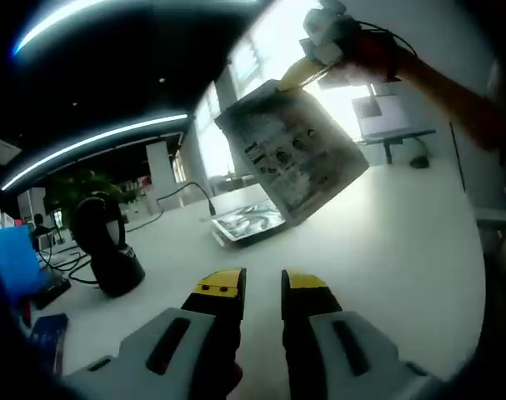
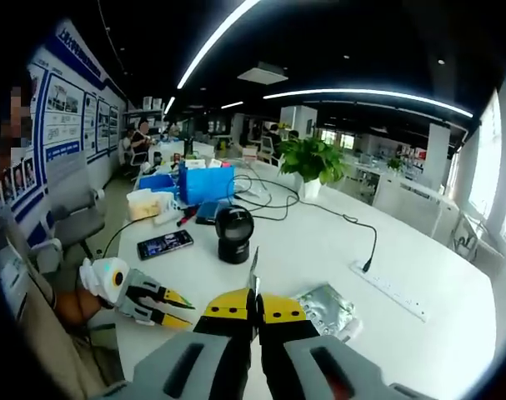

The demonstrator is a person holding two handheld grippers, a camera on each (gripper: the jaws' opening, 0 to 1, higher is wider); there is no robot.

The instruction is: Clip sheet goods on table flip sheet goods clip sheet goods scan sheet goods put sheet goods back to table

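Right gripper clamped on the edge-on printed packet, its print illegible; left gripper slightly apart, empty, above the white table

Colours on my feeds. My left gripper: grey bodies, black inner faces, yellow tips. My right gripper: the same grey, black and yellow. Flat printed sheet pack: grey-white ground with dark speckled print and small pictures. Silvery foil pouch: mottled grey and green sheen. Round black scanner on a stand: black all over. White table top: plain white. Blue plastic box: bright blue. Leafy potted plant: green. Long white power strip: white, black cable.
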